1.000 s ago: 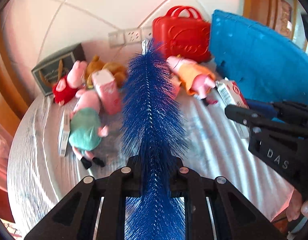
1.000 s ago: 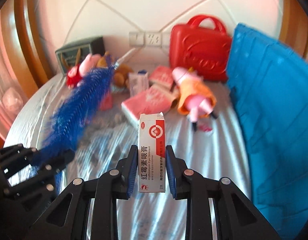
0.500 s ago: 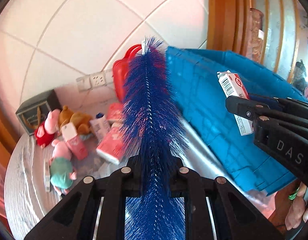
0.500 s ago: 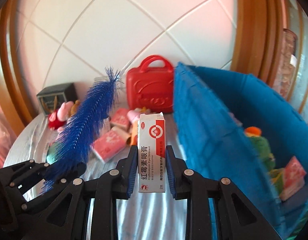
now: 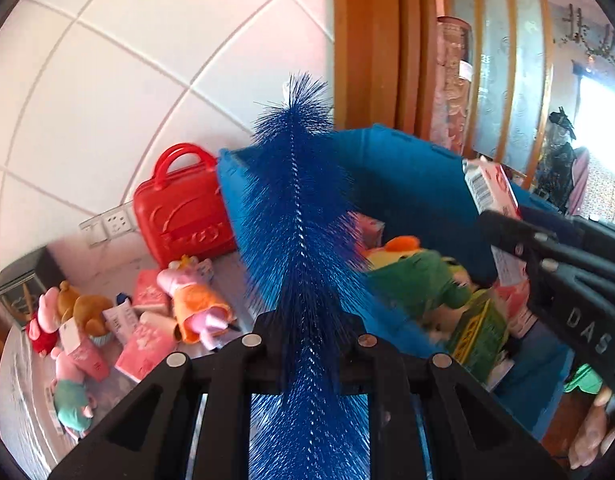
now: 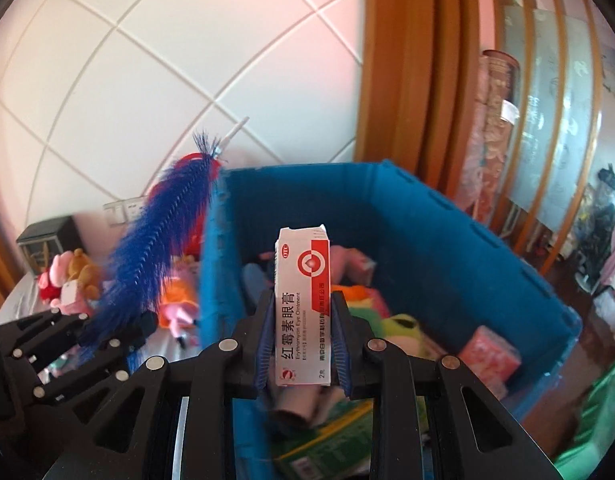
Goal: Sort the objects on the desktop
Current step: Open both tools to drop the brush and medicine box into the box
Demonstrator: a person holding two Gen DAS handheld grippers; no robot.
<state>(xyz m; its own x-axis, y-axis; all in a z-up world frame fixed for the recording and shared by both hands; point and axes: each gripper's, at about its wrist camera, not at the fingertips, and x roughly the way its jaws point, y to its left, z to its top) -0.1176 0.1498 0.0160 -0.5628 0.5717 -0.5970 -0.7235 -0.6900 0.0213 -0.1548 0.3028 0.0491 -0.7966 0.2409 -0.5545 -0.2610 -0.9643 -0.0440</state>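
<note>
My left gripper [image 5: 307, 332] is shut on a blue bristle brush [image 5: 299, 216] that stands upright over the near wall of the blue storage bin [image 5: 411, 176]. My right gripper [image 6: 303, 316] is shut on a white and red ointment box [image 6: 303, 304], held upright above the inside of the blue bin [image 6: 447, 256]. The right gripper also shows in the left wrist view [image 5: 519, 236], with the box [image 5: 491, 192] in it. The left gripper [image 6: 119, 332] and brush [image 6: 159, 236] show at the left of the right wrist view. The bin holds a green plush toy [image 5: 419, 276], boxes and pink packs.
On the table left of the bin lie pig plush toys [image 5: 195, 300], a brown bear [image 5: 83, 312], pink packs [image 5: 147, 348] and a red toy suitcase [image 5: 179, 208] against the tiled wall. A dark box [image 5: 15, 292] stands at the far left. Wooden door frames stand behind the bin.
Both grippers have risen and swung right, from over the table to over the open blue bin. Its contents now show. Both grips are unchanged.
</note>
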